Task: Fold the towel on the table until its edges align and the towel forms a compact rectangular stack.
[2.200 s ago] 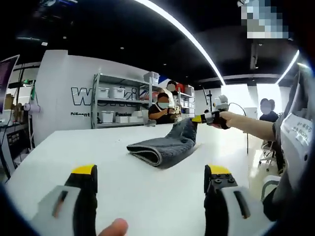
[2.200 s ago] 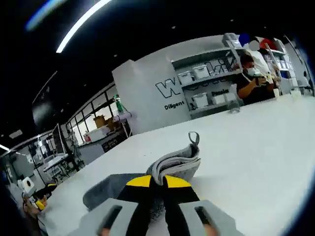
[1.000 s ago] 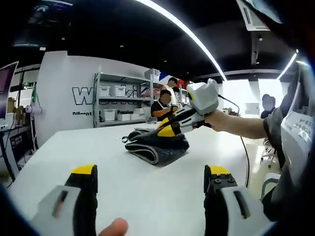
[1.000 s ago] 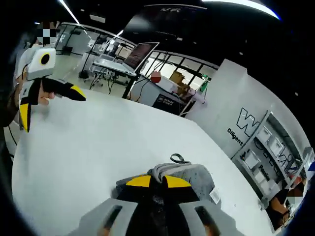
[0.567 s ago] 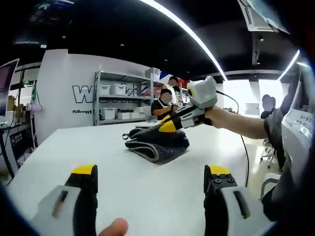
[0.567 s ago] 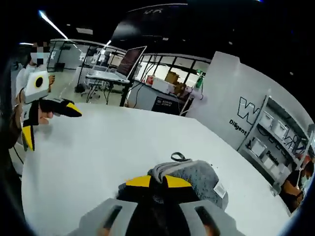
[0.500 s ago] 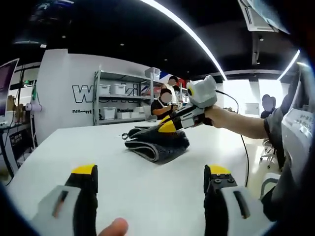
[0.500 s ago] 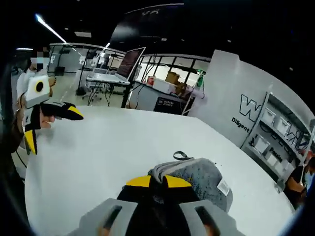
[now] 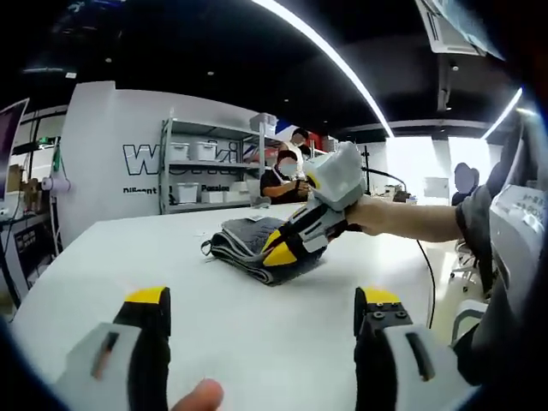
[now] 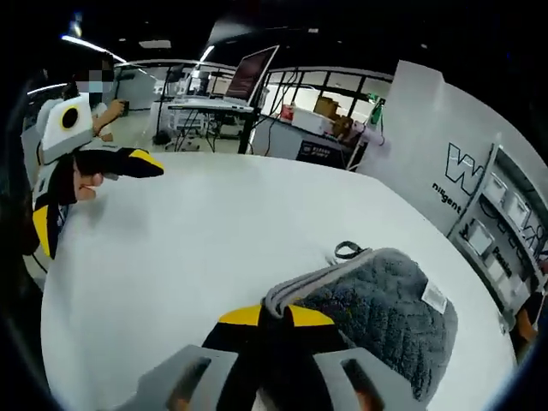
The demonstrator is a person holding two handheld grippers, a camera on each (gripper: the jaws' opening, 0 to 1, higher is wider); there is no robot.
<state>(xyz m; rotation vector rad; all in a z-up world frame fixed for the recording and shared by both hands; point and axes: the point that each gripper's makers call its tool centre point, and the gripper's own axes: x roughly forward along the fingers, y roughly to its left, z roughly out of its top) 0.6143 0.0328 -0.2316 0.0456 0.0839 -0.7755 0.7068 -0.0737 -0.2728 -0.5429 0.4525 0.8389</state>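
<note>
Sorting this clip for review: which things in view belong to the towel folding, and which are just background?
Part of the job:
- grey towel, folded on the white table
- right hand-held gripper, shut on the towel's edge
- left hand-held gripper, open, held back from the towel

Just background:
- shelf rack with bins
- seated person behind the table
- laptop on a far desk

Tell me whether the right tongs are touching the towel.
Touching. In the right gripper view, the right tongs are shut on the grey towel's folded edge.
</note>
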